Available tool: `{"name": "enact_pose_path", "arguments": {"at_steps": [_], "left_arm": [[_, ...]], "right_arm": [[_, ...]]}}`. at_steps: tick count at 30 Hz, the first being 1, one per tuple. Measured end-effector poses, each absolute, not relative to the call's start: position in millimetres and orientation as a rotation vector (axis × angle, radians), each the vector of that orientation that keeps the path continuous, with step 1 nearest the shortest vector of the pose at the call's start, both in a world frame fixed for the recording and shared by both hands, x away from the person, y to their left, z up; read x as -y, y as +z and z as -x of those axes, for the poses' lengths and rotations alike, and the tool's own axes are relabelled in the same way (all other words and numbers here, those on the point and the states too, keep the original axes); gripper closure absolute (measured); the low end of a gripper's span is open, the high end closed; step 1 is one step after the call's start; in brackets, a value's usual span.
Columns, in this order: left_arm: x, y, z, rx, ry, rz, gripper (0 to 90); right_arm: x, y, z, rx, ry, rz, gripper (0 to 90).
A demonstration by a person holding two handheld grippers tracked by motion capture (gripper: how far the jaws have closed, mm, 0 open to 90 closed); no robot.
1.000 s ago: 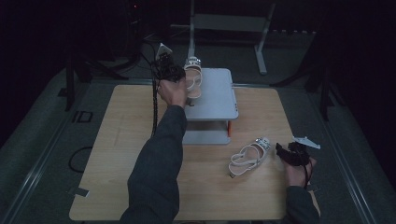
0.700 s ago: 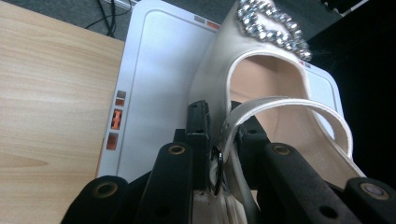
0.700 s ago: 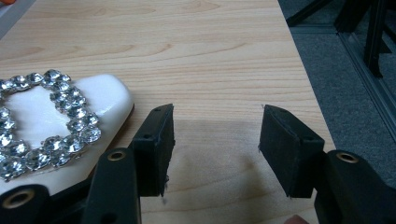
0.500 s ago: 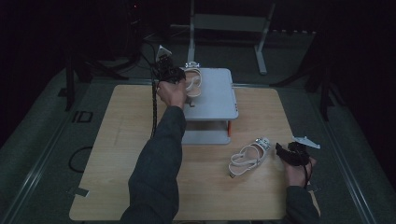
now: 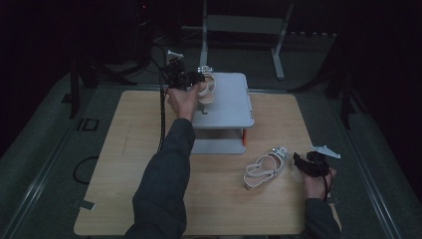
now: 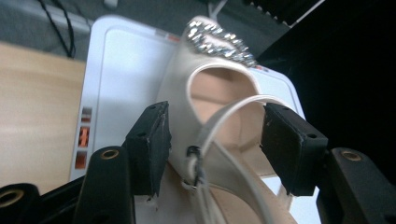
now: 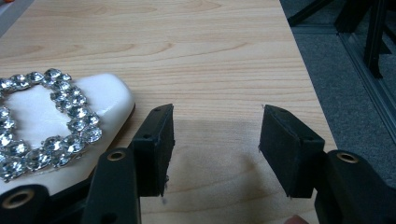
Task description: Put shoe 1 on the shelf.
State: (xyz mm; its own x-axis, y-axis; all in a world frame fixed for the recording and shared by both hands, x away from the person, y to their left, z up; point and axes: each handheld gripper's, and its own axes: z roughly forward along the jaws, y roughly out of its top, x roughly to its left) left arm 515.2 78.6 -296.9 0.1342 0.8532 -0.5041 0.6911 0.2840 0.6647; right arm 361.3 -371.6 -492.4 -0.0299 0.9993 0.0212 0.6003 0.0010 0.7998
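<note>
A cream sandal (image 5: 208,88) with a rhinestone buckle (image 6: 217,42) lies on the top of a grey two-level stand (image 5: 231,102). My left gripper (image 5: 196,79) reaches over the stand's left rear corner. Its jaws have just been opening and now stand wide, with the sandal's (image 6: 219,93) heel straps between them and the pads off it. The matching sandal (image 5: 263,168) lies on the wooden table (image 5: 139,164) at the right front. Just right of it, low over the wood, my right gripper (image 5: 298,160) is open and empty. Its buckled toe (image 7: 37,121) lies left of the jaws.
The stand (image 6: 126,65) takes up the table's middle rear. A white metal frame (image 5: 244,22) stands behind the table, and black cables (image 5: 144,55) hang at the back left. The table's right edge (image 7: 308,84) drops to dark floor close to my right gripper.
My left gripper's jaws have opened and let go of the sandal, which now rests on the stand's top. Both hands have stayed where they were.
</note>
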Motion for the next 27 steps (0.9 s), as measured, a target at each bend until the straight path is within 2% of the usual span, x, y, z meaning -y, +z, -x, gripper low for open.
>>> {"name": "enact_pose_path", "arguments": {"at_steps": [5,13,21,27], "left_arm": [[-80,-284,-504,-1.499,0.287,-1.438,41.8],[-92,-272,-494,-1.437,0.323,-1.416,43.4],[-105,-269,-485,-1.398,0.374,-1.518,44.5],[-116,-267,-473,-1.35,0.373,-1.516,44.4]], "right_arm": [[371,-492,-361,-1.692,0.866,-1.654,44.7],[371,-493,-362,-1.691,0.862,-1.654,44.7],[371,-493,-360,-1.688,0.868,-1.657,44.7],[368,-491,-359,-1.693,0.875,-1.646,44.7]]}}
